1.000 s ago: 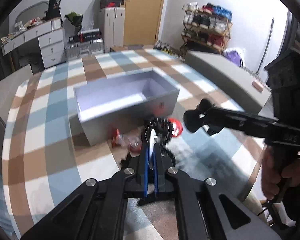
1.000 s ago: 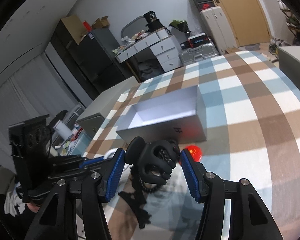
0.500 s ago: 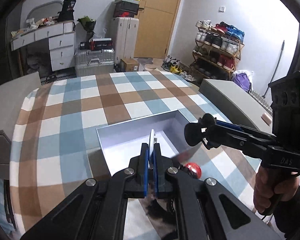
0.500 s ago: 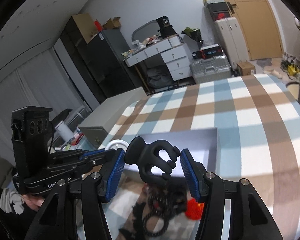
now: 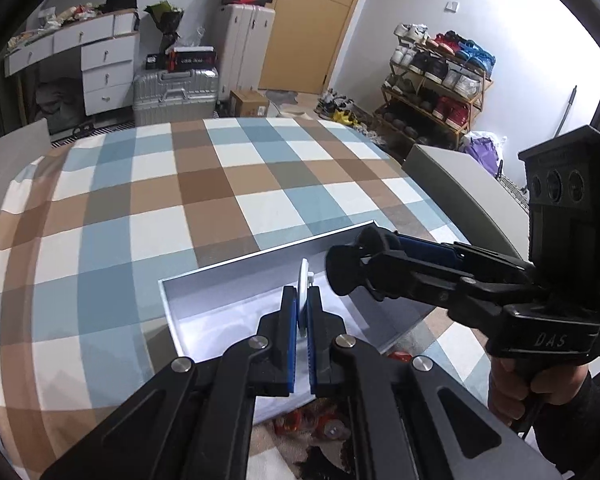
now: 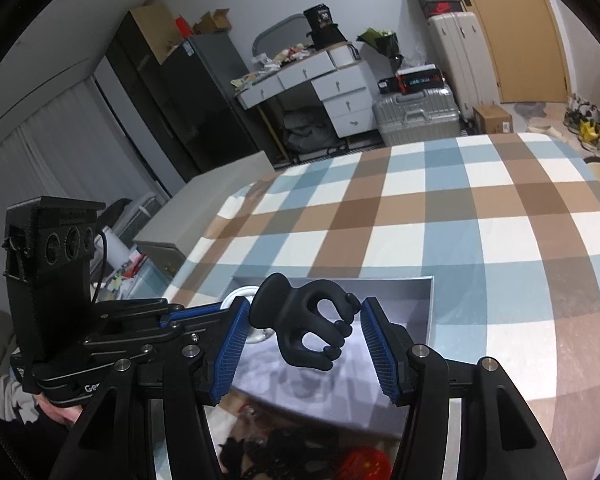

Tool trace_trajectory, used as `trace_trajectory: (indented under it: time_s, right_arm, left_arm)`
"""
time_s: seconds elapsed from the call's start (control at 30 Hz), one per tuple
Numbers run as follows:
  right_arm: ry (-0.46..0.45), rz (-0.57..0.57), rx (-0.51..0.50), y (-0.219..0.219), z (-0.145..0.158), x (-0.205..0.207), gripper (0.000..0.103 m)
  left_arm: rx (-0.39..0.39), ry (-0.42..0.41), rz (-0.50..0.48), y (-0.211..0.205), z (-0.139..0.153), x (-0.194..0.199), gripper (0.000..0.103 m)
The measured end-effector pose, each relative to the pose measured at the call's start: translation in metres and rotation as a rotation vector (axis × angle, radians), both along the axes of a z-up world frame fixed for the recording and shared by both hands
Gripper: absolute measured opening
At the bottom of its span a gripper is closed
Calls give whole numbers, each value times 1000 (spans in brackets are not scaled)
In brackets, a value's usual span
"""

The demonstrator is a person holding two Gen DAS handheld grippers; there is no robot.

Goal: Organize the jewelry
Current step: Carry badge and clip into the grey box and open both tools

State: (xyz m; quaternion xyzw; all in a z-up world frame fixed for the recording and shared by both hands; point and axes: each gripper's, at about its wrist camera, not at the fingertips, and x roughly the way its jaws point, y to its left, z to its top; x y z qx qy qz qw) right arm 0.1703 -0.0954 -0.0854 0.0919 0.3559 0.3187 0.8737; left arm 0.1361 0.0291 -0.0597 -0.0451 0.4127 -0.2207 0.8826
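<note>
My left gripper [image 5: 302, 300] is shut on a thin white bangle [image 5: 303, 280], held edge-on above the open grey box [image 5: 204, 304]. In the right wrist view my right gripper [image 6: 305, 320] is shut on a black claw hair clip [image 6: 308, 332], whose ends touch both blue pads [image 6: 230, 340]. The clip hangs over the box's inside [image 6: 380, 392]. The white bangle [image 6: 240, 293] shows just left of the clip. In the left wrist view the right gripper [image 5: 356, 266] sits close to the right of the bangle, with a hand [image 5: 516, 392] on its grip.
Loose jewelry lies on the checked tablecloth [image 5: 148, 208] in front of the box: red pieces [image 5: 320, 426], black beads [image 6: 260, 452] and a red charm [image 6: 364, 464]. Grey chair backs [image 5: 460, 184] flank the table. Drawers, suitcases and a shoe rack stand behind.
Both grippers have travelled forward from above the jewelry pile to above the box, each keeping its item. The pile now lies below and behind the fingers.
</note>
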Motion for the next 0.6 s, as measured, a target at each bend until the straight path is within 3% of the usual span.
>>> trace_trajectory:
  time_s: [0.23, 0.6]
  right_arm:
    - [46, -30, -27, 2, -13, 17, 56]
    - [39, -37, 11, -4, -9, 14, 63]
  left_arm:
    - [-27, 65, -13, 1, -13, 15, 0]
    - [-12, 73, 17, 4, -10, 14, 1]
